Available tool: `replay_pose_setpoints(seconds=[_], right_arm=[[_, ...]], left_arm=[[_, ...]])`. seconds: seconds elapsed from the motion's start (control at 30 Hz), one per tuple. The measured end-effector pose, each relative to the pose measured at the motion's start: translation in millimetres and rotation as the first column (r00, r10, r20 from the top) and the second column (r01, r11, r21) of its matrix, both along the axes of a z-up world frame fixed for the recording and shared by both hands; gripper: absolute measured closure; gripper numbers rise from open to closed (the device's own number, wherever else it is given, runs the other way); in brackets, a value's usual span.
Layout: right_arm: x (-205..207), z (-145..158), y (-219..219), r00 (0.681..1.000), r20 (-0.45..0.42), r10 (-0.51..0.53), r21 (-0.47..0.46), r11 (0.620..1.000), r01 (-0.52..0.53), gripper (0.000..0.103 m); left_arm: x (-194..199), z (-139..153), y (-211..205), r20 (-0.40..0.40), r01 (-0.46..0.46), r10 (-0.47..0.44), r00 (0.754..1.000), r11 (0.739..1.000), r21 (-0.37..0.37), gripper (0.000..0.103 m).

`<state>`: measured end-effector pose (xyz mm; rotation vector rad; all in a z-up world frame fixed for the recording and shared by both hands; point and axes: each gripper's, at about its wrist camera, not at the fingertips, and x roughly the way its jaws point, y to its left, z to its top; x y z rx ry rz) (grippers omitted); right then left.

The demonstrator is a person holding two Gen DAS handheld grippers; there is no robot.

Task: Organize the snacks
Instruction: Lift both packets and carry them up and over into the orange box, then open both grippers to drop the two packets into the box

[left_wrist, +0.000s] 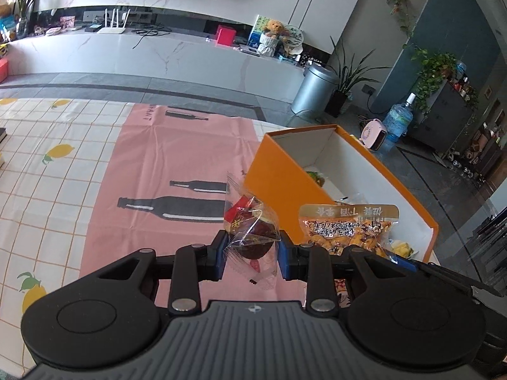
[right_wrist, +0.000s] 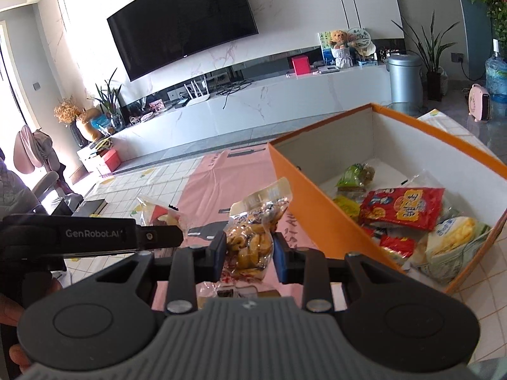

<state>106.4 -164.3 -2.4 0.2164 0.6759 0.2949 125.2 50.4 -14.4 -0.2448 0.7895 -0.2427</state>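
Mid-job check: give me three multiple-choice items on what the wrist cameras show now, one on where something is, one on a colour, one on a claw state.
1. Where is the red snack packet?
A. On the pink mat
B. Inside the box
C. In the left claw

2. What colour is the outside of the box?
A. Orange
B. Blue
C. Green

3. What is the right claw doing?
A. Open over the box
B. Shut on nothing
C. Shut on the clear bag of yellow snacks

Answers:
1 B: in the right wrist view the packet lies on the other snacks within the box walls.
2 A: both views show orange outer walls with a white inside.
3 C: the blue pads press the bag from both sides, left of the box; the left claw likewise grips a clear-wrapped dark snack.
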Motion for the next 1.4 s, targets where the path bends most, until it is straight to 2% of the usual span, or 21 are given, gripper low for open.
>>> replay_pose_setpoints(seconds=[0.17,0.37,0.53,0.7,0.93,1.13,1.3,1.4], right_arm=[[-5,24,-39,0.999,0.052,0.000,-0.038,0.999,0.002,0.075],[9,44,-91,0.998,0.068,-0.009,-0.063,0.998,0.013,0.076],[31,49,-124,0.998,0.057,0.002,-0.100,0.995,0.004,0.076],[64,41,-145,0.999,0.032,0.029,-0.173,0.985,-0.023,0.076],[125,8,-150,0.996,-0.071,0.058,-0.204,0.976,-0.071,0.077],[173,-19,-132,0.987,-0.116,0.115,-0.279,0.950,-0.143,0.077],[206,-39,-118,0.979,-0.162,0.126,-0.339,0.924,-0.175,0.078],[222,-50,-109,0.975,-0.186,0.119,-0.367,0.912,-0.182,0.078]], left_arm=[[7,17,-37,0.039,0.075,-0.076,0.996,0.997,0.025,0.068],[25,28,-83,0.056,0.170,-0.173,0.983,0.984,0.060,0.068],[47,30,-119,0.050,0.236,-0.244,0.969,0.964,0.123,0.068],[71,21,-145,0.015,0.291,-0.300,0.954,0.935,0.203,0.068],[116,-4,-162,-0.085,0.351,-0.343,0.936,0.879,0.322,0.068],[145,-28,-170,-0.180,0.401,-0.359,0.916,0.806,0.435,0.068],[167,-46,-176,-0.238,0.440,-0.370,0.898,0.758,0.482,0.068],[177,-57,-181,-0.271,0.468,-0.381,0.884,0.718,0.516,0.068]])
